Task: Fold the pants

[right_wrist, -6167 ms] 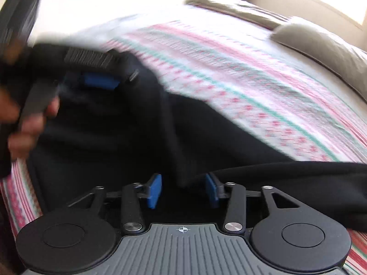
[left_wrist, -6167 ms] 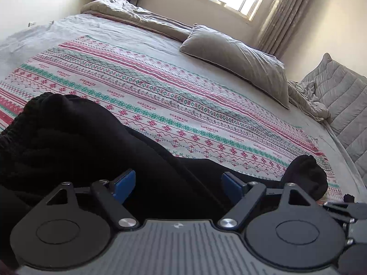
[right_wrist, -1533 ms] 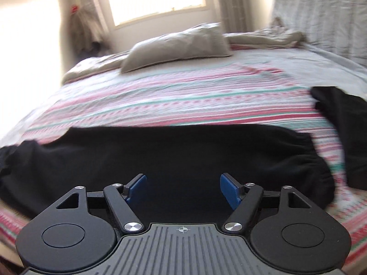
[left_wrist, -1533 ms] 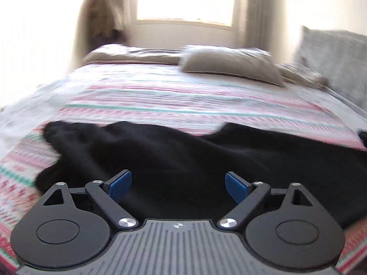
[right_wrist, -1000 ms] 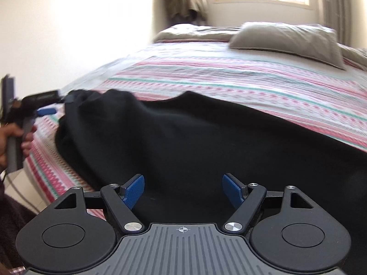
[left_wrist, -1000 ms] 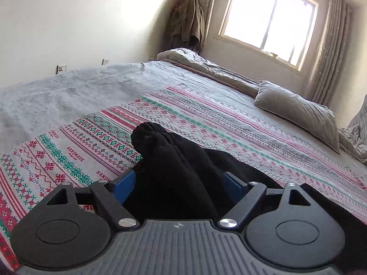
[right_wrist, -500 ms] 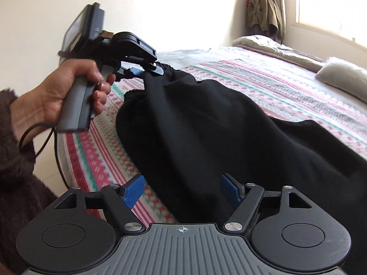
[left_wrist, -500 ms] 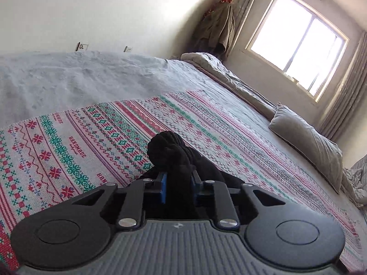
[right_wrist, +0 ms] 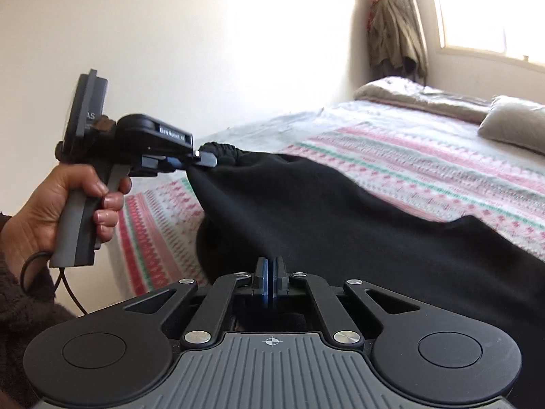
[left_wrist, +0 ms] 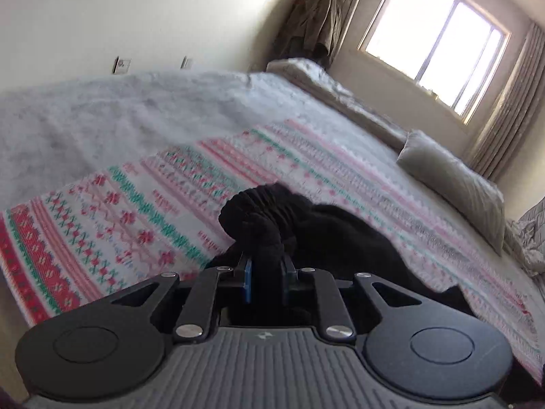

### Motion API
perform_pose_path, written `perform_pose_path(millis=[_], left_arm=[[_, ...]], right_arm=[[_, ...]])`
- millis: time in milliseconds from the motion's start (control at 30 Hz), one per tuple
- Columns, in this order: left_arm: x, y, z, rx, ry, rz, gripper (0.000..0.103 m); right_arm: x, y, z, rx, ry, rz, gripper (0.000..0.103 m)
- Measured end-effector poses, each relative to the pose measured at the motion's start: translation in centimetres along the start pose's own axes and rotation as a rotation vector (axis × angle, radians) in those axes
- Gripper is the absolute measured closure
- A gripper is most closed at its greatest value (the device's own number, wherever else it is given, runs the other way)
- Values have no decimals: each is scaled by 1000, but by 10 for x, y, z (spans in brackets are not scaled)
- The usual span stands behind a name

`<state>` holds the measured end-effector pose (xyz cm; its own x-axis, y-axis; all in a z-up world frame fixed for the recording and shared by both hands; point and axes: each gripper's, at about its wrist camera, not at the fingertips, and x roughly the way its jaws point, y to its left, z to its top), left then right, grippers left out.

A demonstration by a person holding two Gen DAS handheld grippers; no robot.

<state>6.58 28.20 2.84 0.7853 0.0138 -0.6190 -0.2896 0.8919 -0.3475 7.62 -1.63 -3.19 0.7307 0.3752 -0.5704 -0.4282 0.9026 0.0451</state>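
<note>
The black pants (right_wrist: 340, 211) lie across the patterned bedspread (right_wrist: 425, 156), their waistband end lifted at the bed's near corner. My left gripper (left_wrist: 266, 274) is shut on the bunched elastic waistband (left_wrist: 262, 214); in the right wrist view it (right_wrist: 201, 162) holds that corner up, above the bed. My right gripper (right_wrist: 269, 277) is shut at the near edge of the pants; its blue pads are pressed together and the fabric between them is mostly hidden.
The bedspread (left_wrist: 119, 211) lies over a grey blanket (left_wrist: 119, 112). A grey pillow (left_wrist: 453, 177) and a rolled duvet (left_wrist: 323, 81) lie near the window (left_wrist: 432, 37). Clothes (right_wrist: 395, 30) hang in the corner. The bed's edge (right_wrist: 126, 266) drops off at the left.
My left gripper closed on the waistband and lifted it. My right gripper, open half a second ago, has now shut at the near edge of the pants.
</note>
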Motion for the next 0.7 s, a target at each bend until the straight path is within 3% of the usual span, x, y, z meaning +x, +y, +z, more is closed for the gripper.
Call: perform_pose_path(millis=[100, 133, 200, 233, 267, 300, 333, 433, 533, 600, 700], left_arm=[[19, 16, -11, 20, 127, 46, 75], [22, 18, -12, 28, 150, 50, 70], [22, 21, -15, 51, 155, 79, 49], [17, 21, -14, 57, 134, 108, 35], [13, 20, -14, 61, 114, 128, 29], [8, 20, -13, 62, 88, 133, 28], [0, 18, -10, 57, 55, 126, 27], [-14, 5, -7, 96, -48, 153, 23], [-21, -11, -5, 195, -120, 231, 14], [-22, -17, -5, 213, -143, 254, 14], [-23, -28, -3, 246, -189, 214, 14]], right_arm=[[16, 7, -12, -30, 100, 1, 102], [24, 10, -17, -45, 141, -1, 102], [35, 16, -25, -63, 205, -3, 99], [37, 17, -27, -61, 216, 1, 94], [32, 16, -28, -53, 212, 6, 93], [28, 14, -26, -42, 208, 13, 92], [21, 10, -20, -22, 192, 25, 86], [0, -11, -9, 59, 111, 7, 51], [-14, -36, -5, 124, 61, -57, 49], [-23, -52, -7, 175, 47, -98, 48], [-31, -68, -9, 205, 37, -175, 46]])
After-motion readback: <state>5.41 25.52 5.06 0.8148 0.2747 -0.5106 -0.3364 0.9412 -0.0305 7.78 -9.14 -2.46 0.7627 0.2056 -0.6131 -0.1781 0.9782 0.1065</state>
